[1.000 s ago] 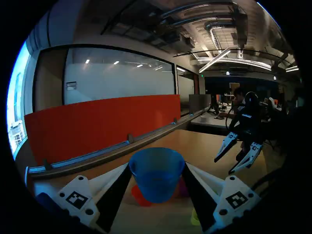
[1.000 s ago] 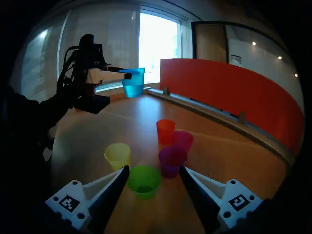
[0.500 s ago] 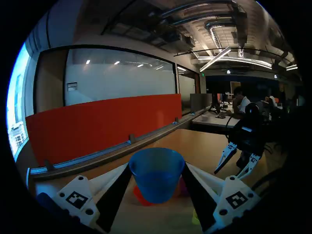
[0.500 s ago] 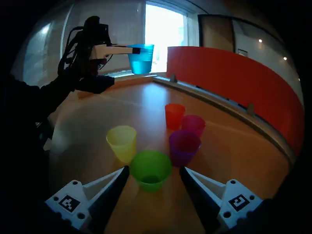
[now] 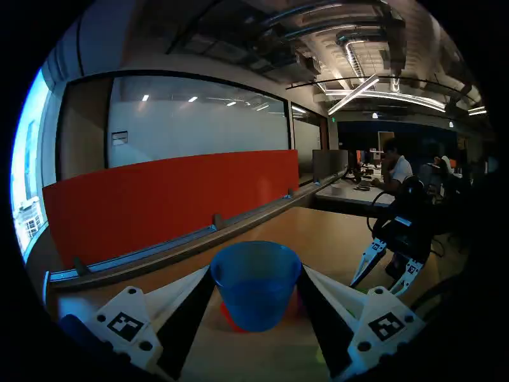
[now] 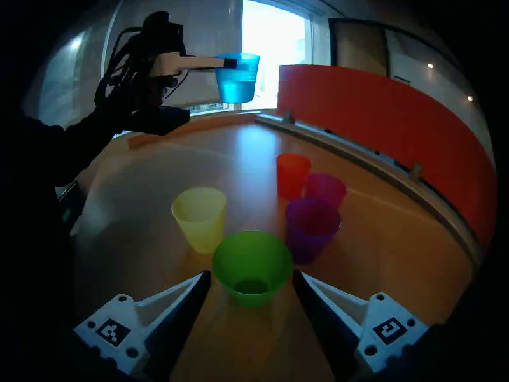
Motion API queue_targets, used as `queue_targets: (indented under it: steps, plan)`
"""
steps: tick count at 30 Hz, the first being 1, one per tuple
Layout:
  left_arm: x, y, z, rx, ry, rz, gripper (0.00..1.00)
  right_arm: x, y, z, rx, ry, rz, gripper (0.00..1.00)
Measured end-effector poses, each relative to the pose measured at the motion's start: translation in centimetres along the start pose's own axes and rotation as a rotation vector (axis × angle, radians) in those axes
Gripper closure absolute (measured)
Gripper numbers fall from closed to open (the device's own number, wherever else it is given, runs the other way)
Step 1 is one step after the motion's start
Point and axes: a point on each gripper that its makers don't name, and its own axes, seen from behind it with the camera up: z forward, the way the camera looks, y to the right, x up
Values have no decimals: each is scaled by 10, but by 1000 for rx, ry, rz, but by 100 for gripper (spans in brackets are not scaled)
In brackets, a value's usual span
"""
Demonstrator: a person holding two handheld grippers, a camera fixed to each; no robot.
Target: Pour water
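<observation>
Blue water cup (image 5: 256, 290) upright, tight between the left tongs (image 5: 256, 272).

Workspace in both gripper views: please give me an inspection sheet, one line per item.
Surface: wooden table, no spill seen.
Job's things: blue cup, apparently holding water, high above the table; yellow cup, green cup, purple cup, pink cup and orange cup upright, close together.
Clutter: nothing seen.
Grippers: left gripper shut on the blue cup; right gripper open, green cup between its fingers, no grip seen.
Cables: dark cables behind the left gripper.
Surroundings: red partition, bright window, person seated at a far desk.
</observation>
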Motion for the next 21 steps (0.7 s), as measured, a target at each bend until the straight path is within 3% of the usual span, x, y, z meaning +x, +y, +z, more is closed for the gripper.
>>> queue_targets:
  steps: [14, 21]
  plan:
    - [-4, -3, -1, 3, -5, -2, 13, -4, 1, 28, 10, 15, -5, 1]
    - [-8, -4, -2, 3, -9, -8, 13, -2, 1, 31, 9, 28, -8, 9]
